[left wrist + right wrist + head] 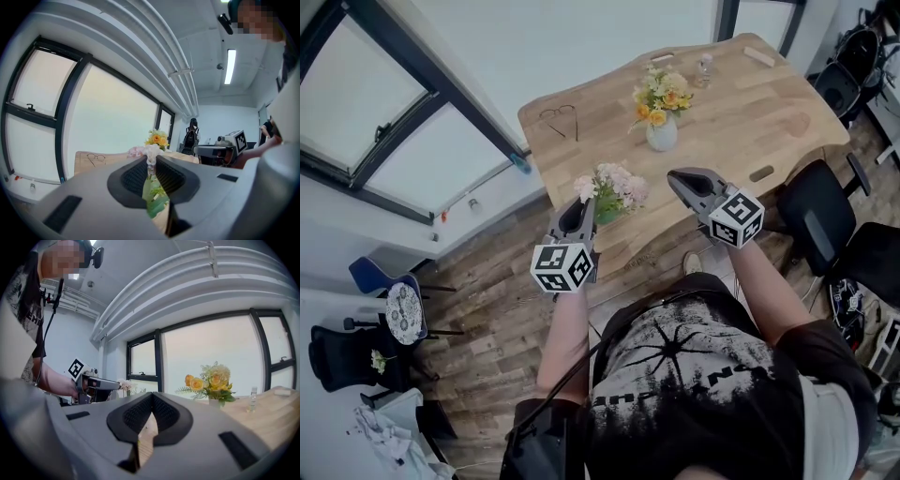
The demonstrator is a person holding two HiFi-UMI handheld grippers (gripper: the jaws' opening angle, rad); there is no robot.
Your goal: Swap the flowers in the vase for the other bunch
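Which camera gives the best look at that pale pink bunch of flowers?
The head view: the pale pink bunch of flowers shows its blossoms clearly from above, gripped by the left hand-held gripper. The left gripper view shows mainly green stems between its jaws; the right gripper view shows it tiny and far off.

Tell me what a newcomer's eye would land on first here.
The pink bunch clamped in the left gripper, at the near edge of the wooden table. Next, the yellow flowers standing in the white vase mid-table. The right gripper is shut and empty beside the pink bunch.
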